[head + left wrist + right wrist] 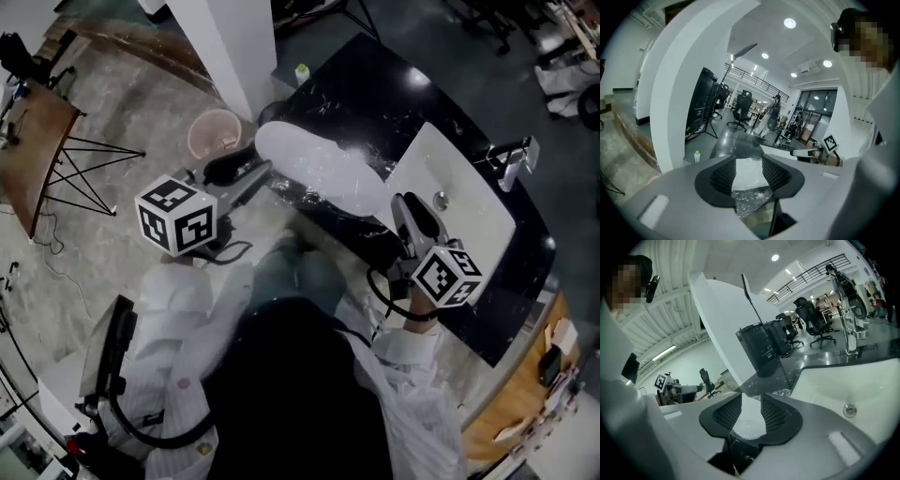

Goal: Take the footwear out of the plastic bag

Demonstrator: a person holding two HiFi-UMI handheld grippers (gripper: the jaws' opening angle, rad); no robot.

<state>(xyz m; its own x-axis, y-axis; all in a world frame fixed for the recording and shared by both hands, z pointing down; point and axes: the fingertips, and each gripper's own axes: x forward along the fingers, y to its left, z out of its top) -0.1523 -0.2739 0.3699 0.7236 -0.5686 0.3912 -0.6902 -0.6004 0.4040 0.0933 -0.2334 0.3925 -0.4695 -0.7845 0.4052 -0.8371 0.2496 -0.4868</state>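
A white piece of footwear (319,169) wrapped in clear plastic lies across the near edge of the black marble counter (375,94). My left gripper (255,174) is at its left end, my right gripper (403,200) at its right end. In the left gripper view the left gripper (749,162) stands open, and the white footwear (750,174) and crinkled plastic (751,199) show in the gap. In the right gripper view the right gripper (751,399) is open too, with the white footwear (750,425) showing between its pads.
A white sink (469,216) with a faucet (514,161) is set in the counter to the right. A small green-capped bottle (302,72) stands at the counter's far end. A pink basket (214,131), a white pillar (225,47) and a tripod (84,159) are at the left.
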